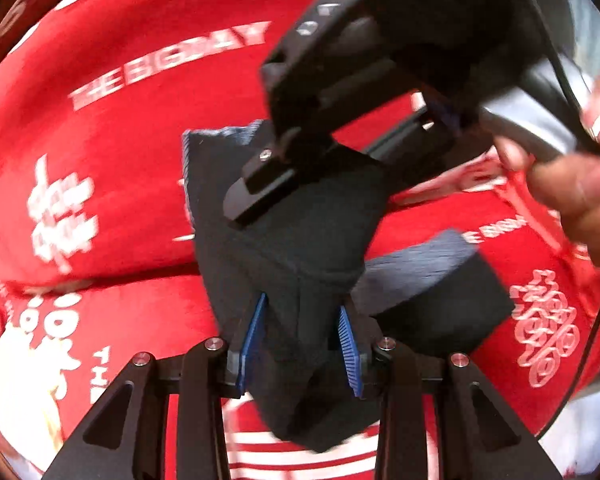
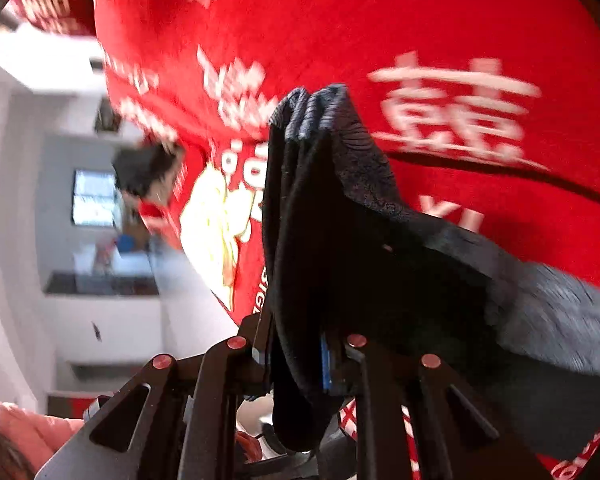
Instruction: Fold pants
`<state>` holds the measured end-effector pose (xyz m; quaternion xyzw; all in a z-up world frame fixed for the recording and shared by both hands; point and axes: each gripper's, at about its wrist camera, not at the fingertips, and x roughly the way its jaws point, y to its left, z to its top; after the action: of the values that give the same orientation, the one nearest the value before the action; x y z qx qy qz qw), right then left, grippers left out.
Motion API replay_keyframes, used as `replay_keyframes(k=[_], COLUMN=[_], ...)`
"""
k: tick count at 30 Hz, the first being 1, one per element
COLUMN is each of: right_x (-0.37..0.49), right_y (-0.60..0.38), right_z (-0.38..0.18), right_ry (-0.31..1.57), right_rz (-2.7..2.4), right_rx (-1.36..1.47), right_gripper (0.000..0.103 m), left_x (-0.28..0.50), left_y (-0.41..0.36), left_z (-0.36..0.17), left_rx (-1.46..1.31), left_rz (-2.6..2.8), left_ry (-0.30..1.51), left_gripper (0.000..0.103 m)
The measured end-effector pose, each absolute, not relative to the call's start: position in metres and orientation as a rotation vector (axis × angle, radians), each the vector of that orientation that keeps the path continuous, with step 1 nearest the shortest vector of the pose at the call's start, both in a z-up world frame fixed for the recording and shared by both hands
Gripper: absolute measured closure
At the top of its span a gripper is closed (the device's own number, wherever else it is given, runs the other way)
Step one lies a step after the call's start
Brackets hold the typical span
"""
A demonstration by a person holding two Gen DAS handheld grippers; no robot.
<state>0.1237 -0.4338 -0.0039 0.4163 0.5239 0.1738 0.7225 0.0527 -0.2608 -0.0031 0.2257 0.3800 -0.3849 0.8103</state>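
Note:
The dark navy pants (image 1: 296,240) hang bunched above a red printed cloth (image 1: 120,152). My left gripper (image 1: 300,344) is shut on a thick fold of the pants between its blue pads (image 1: 252,340). My right gripper shows in the left wrist view (image 1: 340,152), gripping the upper part of the same bundle. In the right wrist view the right gripper (image 2: 296,356) is shut on several stacked layers of the pants (image 2: 340,220), which rise to a folded edge. A lighter grey-blue part of the fabric (image 2: 560,312) trails to the right.
The red cloth (image 2: 420,40) with white lettering covers the surface beneath. A person's hand (image 1: 580,168) holds the right gripper's handle, with a black cable running down. A white room with a window (image 2: 94,198) lies off the cloth's edge.

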Motion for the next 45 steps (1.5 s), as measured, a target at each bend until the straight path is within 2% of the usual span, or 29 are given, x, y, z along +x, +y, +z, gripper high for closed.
replay_keyframes(k=[5, 10, 15, 19, 28, 38, 45], right_x=[0.042, -0.020, -0.053, -0.066, -0.070, -0.095, -0.096], right_y=[-0.505, -0.554, -0.563, -0.562, -0.562, -0.562, -0.557], right_z=[-0.019, -0.062, -0.125, -0.152, -0.129, -0.132, -0.152], right_ry=[1.060, 1.047, 1.082, 1.106, 1.075, 1.037, 1.104], right_rz=[0.294, 0.206, 0.143, 0.115, 0.147, 0.103, 0.003], right_rx=[1.034, 1.099, 1.174, 1.189, 1.113, 1.156, 1.090], right_gripper=[0.082, 0.082, 0.082, 0.082, 0.082, 0.083, 0.079], left_x=[0.004, -0.043, -0.069, -0.084, -0.090, -0.104, -0.096], left_y=[-0.320, -0.368, -0.389, -0.394, -0.404, -0.404, -0.400], left_z=[-0.018, -0.059, -0.103, -0.120, -0.111, -0.115, -0.119], left_rx=[0.572, 0.688, 0.800, 0.874, 0.877, 0.907, 0.930], left_rz=[-0.928, -0.989, -0.975, -0.964, -0.941, -0.970, -1.011], left_ry=[0.827, 0.866, 0.918, 0.914, 0.917, 0.915, 0.958], left_gripper=[0.067, 0.067, 0.067, 0.067, 0.067, 0.067, 0.061])
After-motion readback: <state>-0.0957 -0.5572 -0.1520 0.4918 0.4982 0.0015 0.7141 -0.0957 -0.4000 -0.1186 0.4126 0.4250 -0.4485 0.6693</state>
